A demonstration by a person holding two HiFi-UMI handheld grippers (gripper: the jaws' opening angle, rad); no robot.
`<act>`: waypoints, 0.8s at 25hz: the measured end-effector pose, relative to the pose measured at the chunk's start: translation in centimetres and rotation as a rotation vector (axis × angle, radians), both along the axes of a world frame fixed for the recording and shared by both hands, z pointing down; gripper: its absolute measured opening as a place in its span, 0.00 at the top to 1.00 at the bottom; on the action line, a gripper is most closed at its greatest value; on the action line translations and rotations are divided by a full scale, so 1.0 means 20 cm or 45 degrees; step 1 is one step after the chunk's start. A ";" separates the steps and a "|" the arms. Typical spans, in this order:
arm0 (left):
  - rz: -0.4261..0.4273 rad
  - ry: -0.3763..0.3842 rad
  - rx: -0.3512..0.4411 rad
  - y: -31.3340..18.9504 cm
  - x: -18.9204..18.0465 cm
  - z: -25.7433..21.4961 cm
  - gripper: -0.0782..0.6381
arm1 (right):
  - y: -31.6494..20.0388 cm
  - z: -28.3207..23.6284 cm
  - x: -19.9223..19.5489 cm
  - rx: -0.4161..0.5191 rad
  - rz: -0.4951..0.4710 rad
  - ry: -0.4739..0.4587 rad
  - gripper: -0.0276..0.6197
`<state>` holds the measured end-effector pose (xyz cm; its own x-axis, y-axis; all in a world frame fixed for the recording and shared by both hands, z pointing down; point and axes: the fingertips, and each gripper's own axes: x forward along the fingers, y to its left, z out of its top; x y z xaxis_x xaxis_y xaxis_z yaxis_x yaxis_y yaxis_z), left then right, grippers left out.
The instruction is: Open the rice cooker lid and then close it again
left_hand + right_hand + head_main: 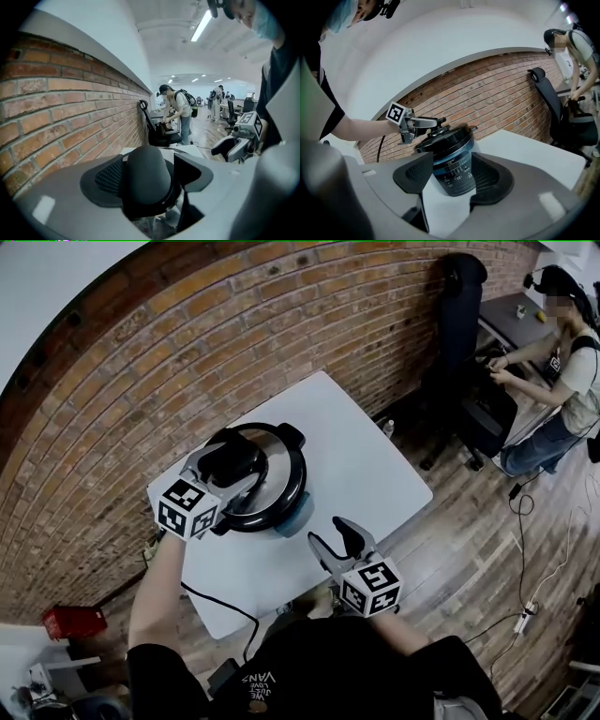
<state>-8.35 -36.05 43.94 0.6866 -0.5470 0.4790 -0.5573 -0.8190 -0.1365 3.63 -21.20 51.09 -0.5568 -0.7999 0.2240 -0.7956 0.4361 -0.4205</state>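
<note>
We find the rice cooker [281, 486] on the surface [366, 451] beside the brick wall [187, 352], its lid handle [145, 176] between our left gripper's [232, 463] jaws, our right gripper [335, 534] before it, a chair [464, 352] beyond.

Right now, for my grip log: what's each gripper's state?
Left gripper: open, lid handle between its jaws, ungripped.
Right gripper: open, empty.

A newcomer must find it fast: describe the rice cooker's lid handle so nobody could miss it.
On the white table by the brick wall stands a round rice cooker, the table's only appliance. Its handle is the black domed knob atop the lid, framed by the open left tongs.
</note>
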 end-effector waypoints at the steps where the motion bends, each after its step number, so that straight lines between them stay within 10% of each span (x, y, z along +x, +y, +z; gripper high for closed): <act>1: 0.020 -0.013 -0.021 -0.01 0.01 0.02 0.45 | 0.00 0.00 0.00 -0.002 0.013 0.001 0.58; 20: 0.060 -0.071 -0.040 -0.04 0.04 0.07 0.46 | 0.07 0.03 -0.03 -0.038 0.180 0.009 0.58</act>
<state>-7.50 -36.94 45.26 0.6828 -0.4989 0.5338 -0.5104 -0.8484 -0.1403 3.11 -19.83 51.59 -0.4372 -0.8632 0.2525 -0.8511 0.3064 -0.4262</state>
